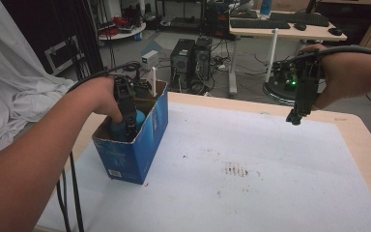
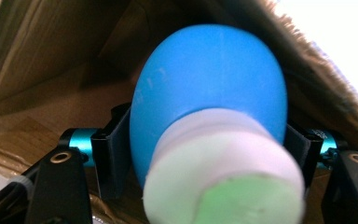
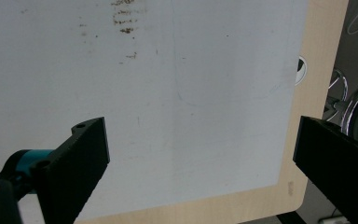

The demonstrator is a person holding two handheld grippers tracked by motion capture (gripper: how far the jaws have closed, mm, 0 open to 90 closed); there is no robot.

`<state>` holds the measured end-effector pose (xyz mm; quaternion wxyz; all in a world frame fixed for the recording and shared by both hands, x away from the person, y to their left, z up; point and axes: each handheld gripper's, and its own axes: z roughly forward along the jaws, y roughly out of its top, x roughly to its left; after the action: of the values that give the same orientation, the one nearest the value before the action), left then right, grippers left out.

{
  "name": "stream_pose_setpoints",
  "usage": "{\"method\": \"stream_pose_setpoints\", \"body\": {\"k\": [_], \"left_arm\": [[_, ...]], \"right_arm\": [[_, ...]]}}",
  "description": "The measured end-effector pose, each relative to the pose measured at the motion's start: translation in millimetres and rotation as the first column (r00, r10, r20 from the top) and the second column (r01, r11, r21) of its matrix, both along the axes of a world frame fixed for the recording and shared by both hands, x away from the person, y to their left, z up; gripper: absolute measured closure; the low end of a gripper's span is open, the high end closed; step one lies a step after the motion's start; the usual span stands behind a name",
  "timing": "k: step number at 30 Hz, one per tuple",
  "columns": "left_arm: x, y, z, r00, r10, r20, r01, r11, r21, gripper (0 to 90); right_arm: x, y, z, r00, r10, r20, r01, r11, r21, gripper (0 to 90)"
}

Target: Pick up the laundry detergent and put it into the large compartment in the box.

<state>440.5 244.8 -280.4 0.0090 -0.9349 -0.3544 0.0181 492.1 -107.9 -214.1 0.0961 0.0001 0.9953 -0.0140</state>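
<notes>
Inside the blue box (image 1: 134, 145) at nine o'clock, the left gripper (image 1: 128, 126) pinches a blue bulb (image 2: 209, 88). The right gripper (image 1: 295, 118), at two o'clock, hangs spread wide over the white mat (image 1: 251, 164).

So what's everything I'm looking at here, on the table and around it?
Cardboard box: one, blue outside and brown inside, open top, at the table's left.
Blue bulb-shaped thing: one, blue with a white neck and greenish end, inside the box.
White mat: one, white with brown specks, covering most of the table.
Table: one, pale wood.
Computer towers: two, dark, on the floor beyond the table.
Desk with keyboards: one, pale, at the back.
White cloth: one, hanging at far left.
Left gripper: one, black, reaching into the box, fingers either side of the bulb.
Right gripper: one, black, held above the table's far right, fingers wide apart.
</notes>
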Motion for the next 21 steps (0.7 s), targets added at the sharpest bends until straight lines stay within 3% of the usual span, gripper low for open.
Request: {"method": "stream_pose_setpoints", "body": {"k": [8,14,18,21], "left_arm": [[-2.2,-4.4,8.0,1.0,0.002,0.006,-0.002,1.0,0.005,26.9],[-3.9,-4.2,16.4,0.9998,-0.016,0.006,0.016,0.9998,0.009,23.0],[-5.6,-4.9,21.2,0.9989,-0.047,-0.007,0.047,0.9981,0.04,21.0],[-7.7,-5.8,25.0,0.9989,-0.046,0.009,0.046,0.9984,0.032,17.1]], "right_arm": [[-0.1,-0.5,-0.6,1.0,0.003,0.001,-0.003,1.0,0.003,2.5],[-0.2,1.0,-1.0,1.0,0.006,0.001,-0.006,1.0,0.004,2.5],[-0.3,1.4,-1.3,1.0,0.005,0.002,-0.005,1.0,0.004,2.5],[0.0,1.7,-1.9,1.0,0.006,-0.002,-0.006,1.0,0.0,2.5]]}}
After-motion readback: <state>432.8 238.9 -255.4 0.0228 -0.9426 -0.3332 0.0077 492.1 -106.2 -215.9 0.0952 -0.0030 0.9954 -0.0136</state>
